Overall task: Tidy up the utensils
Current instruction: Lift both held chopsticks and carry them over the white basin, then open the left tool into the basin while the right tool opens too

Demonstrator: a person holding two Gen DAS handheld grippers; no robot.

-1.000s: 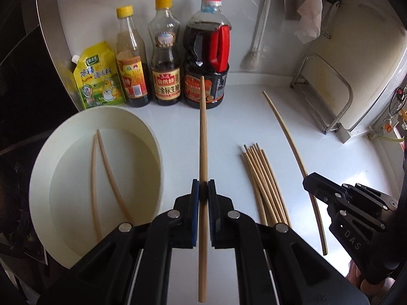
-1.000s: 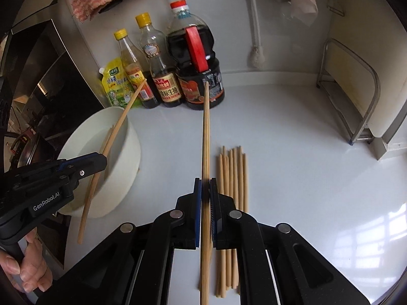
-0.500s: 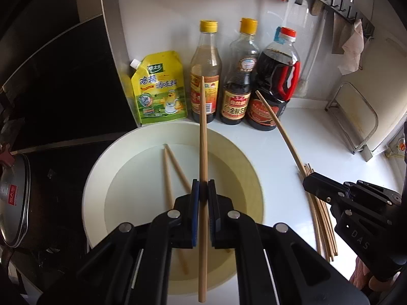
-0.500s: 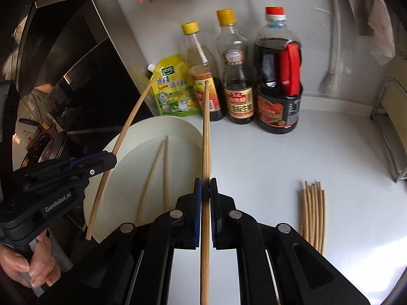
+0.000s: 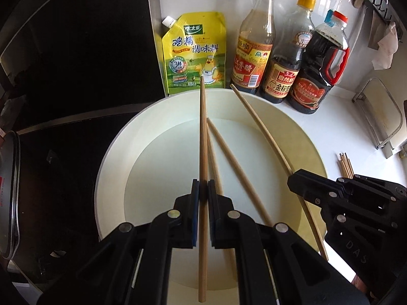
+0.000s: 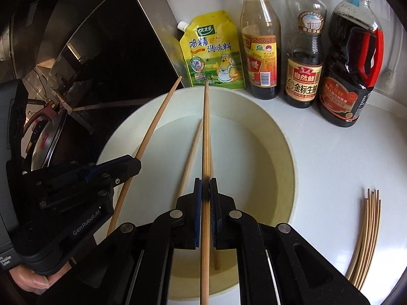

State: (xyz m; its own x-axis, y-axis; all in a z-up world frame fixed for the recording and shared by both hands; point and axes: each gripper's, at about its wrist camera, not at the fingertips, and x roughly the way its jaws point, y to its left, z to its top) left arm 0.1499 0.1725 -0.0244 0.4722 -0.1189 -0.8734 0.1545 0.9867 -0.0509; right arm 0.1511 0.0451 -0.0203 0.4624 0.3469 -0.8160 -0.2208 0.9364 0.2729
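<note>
Both jaws pinching one chopstick each; left gripper [image 5: 203, 190] and right gripper [image 6: 205, 188] now over white bowl [image 5: 313, 152], previously above table.

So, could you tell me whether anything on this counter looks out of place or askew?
Nothing is spilled or damaged. The two chopsticks in the white basin lie splayed, not parallel. A loose bundle of chopsticks sits outside it. The left gripper and right gripper each clamp one chopstick above the basin.

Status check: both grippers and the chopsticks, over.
Left gripper shut on a chopstick, right gripper shut on another. Both above white bowl; two chopsticks inside. Nothing blocking.
</note>
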